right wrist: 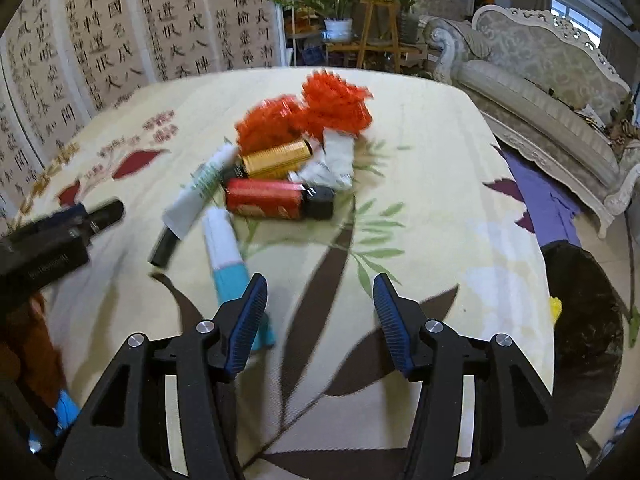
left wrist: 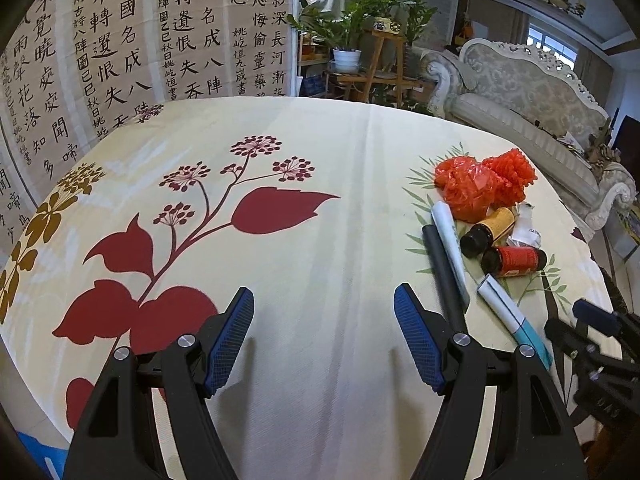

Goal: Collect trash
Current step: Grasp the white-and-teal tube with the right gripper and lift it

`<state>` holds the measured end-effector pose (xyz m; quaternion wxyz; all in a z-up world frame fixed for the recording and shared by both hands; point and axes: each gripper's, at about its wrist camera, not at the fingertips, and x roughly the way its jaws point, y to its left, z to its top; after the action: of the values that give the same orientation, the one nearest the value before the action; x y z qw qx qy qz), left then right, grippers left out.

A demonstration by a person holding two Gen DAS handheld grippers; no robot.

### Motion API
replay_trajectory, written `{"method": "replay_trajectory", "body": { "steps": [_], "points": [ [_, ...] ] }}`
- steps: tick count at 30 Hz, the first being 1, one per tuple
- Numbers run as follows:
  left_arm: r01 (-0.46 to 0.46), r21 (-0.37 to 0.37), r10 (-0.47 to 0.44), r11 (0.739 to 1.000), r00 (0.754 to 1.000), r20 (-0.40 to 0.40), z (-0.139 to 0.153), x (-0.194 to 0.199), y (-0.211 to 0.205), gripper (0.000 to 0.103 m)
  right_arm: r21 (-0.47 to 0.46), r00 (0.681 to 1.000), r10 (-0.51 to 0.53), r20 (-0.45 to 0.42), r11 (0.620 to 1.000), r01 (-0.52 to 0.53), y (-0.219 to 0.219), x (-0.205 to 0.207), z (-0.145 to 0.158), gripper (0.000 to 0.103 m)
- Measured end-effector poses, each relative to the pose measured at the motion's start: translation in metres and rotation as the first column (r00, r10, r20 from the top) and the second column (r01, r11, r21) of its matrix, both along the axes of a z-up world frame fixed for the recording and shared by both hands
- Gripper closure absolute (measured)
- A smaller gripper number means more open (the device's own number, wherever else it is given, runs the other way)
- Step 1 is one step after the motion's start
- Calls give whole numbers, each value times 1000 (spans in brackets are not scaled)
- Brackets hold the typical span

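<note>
A heap of trash lies on the floral tablecloth (left wrist: pixel 320 208): two crumpled red plastic bags (left wrist: pixel 480 184) (right wrist: pixel 312 116), a gold-labelled bottle (right wrist: pixel 276 158), a red-labelled bottle (right wrist: pixel 276 198) (left wrist: pixel 514 261), crumpled white paper (right wrist: pixel 332 160), a white tube over a black one (right wrist: pixel 192 196), and a white-and-blue tube (right wrist: pixel 228 252) (left wrist: pixel 512 320). My left gripper (left wrist: pixel 324 300) is open and empty, left of the heap. My right gripper (right wrist: pixel 320 288) is open and empty, just short of the heap, its left finger beside the white-and-blue tube.
A black-lined bin (right wrist: pixel 584 320) stands on the floor at the table's right edge. A purple cloth (right wrist: pixel 548 208) lies beyond it. An ornate sofa (right wrist: pixel 540 80) is at the right, plants on a wooden stand (left wrist: pixel 380 56) behind, a calligraphy screen (left wrist: pixel 120 40) at the left.
</note>
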<state>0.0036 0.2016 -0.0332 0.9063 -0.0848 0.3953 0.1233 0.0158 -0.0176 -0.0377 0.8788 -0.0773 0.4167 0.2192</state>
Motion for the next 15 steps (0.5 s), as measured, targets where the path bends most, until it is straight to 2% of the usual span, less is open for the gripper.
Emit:
{"method": "replay_trajectory", "body": {
  "steps": [8, 11, 13, 15],
  "points": [
    [-3, -6, 3, 1000, 1000, -4, -2, -1, 2, 33, -13, 993, 121, 1, 993, -121, 45, -1, -3, 50],
    [0, -5, 0, 1000, 1000, -6, -2, -1, 1, 32, -55, 991, 135, 6, 989, -134, 53, -3, -9, 65],
    [3, -4, -3, 1000, 1000, -6, -2, 0, 2, 32, -60, 988, 151, 7, 987, -150, 52, -6, -7, 80],
    [7, -2, -7, 1000, 1000, -7, -2, 0, 1, 32, -64, 989, 150, 9, 987, -149, 47, -9, -7, 83]
  ]
}}
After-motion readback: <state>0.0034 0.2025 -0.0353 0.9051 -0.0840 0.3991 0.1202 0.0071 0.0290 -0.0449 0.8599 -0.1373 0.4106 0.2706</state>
